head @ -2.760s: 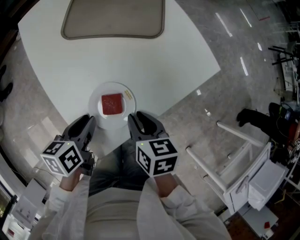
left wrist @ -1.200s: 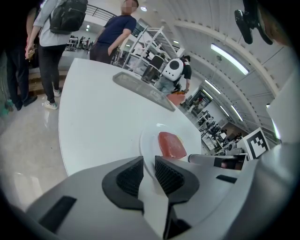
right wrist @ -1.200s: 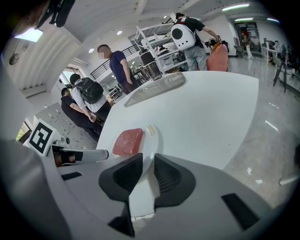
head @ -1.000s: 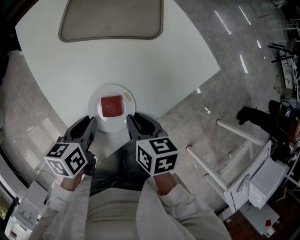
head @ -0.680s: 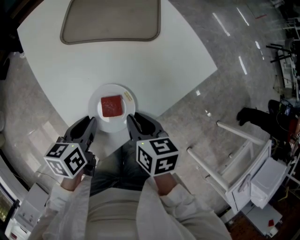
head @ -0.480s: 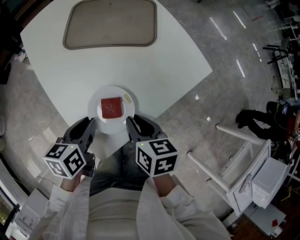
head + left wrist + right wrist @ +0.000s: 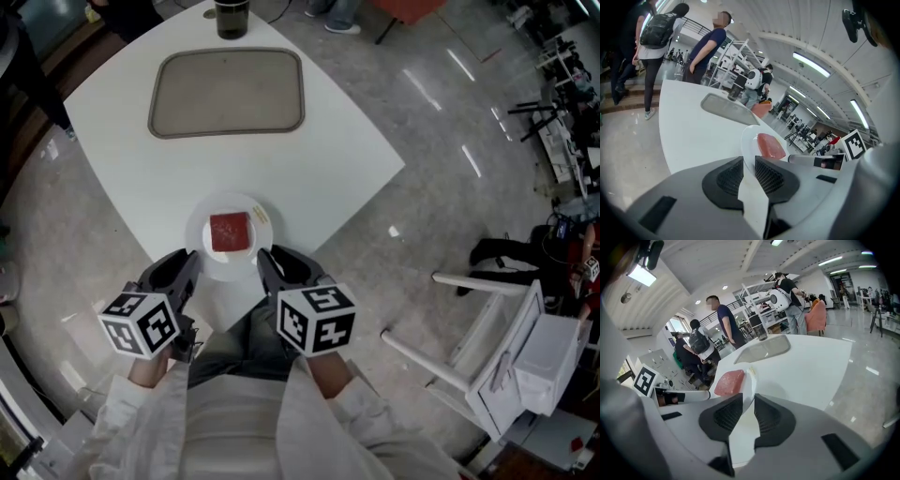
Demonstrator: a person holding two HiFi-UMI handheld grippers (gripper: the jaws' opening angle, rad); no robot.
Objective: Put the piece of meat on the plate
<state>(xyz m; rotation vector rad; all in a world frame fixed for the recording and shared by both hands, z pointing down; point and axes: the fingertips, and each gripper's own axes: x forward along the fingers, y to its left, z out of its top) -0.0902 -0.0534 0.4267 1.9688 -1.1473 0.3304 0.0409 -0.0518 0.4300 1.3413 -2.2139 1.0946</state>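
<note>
White table [image 7: 309, 159] fills the head view, its near corner pointing at the person. Beige tray [image 7: 227, 92] sits at the far end, empty and well apart from the action, likely parked out of the way or waiting as a drop spot. Left gripper [image 7: 183, 267] and right gripper [image 7: 265, 264] flank the near corner, one at each side of the plate [image 7: 199, 246]. Each claw is closed down to a thin slit with the plate's rim running into it, so both read as pinching the rim, probably for a level two-sided hold. Plate rests on the table close to the corner, within easy reach. Piece of meat [image 7: 230, 232], red and square, lies flat in the plate's middle, so the task looks done. Small yellowish bit [image 7: 258, 217] sits on the rim beside it, can't tell what it is.
</note>
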